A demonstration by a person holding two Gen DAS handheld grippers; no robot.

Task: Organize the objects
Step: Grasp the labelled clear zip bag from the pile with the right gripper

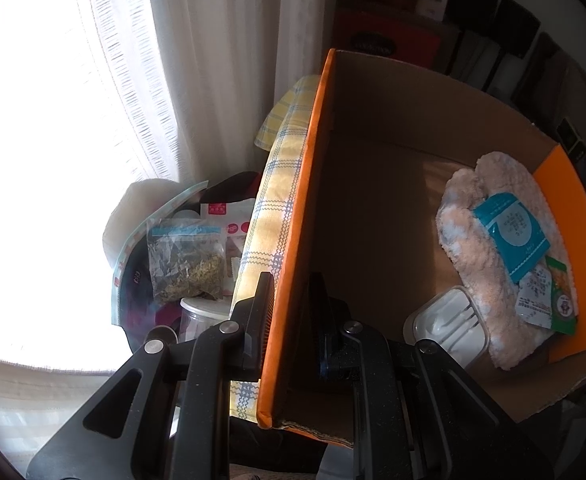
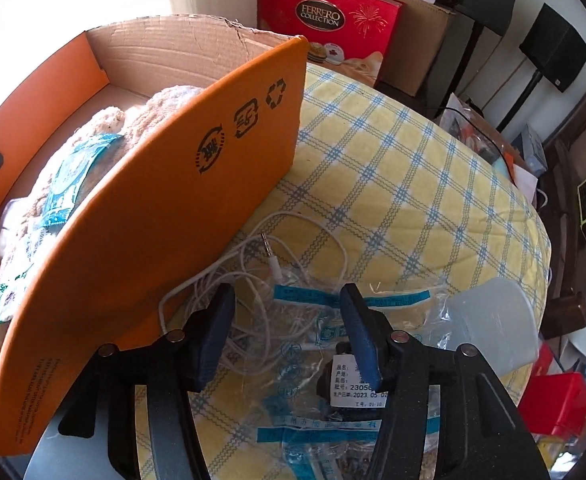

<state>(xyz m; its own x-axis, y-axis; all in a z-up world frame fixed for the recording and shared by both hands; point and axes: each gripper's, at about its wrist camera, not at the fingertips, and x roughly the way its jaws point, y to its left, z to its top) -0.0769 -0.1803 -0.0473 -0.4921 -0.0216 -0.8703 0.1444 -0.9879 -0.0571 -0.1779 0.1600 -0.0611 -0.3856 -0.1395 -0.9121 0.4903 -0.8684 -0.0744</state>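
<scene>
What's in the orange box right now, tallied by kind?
Counted from the left wrist view, inside the orange cardboard box:
Fuzzy pink slippers: 1 pair, 2 pieces
Teal packet: 1
White printed sachet: 1
Green snack packet: 1
White plastic case: 1
Total: 6 pieces. Anything beneath the slippers is hidden.

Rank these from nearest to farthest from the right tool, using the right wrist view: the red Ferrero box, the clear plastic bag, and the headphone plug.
1. Clear plastic bag: lies directly under the right tool, between its fingers.
2. Headphone plug: just ahead, on the yellow checked cloth beside the orange box flap.
3. Red Ferrero box: far back, beyond the cloth.
</scene>
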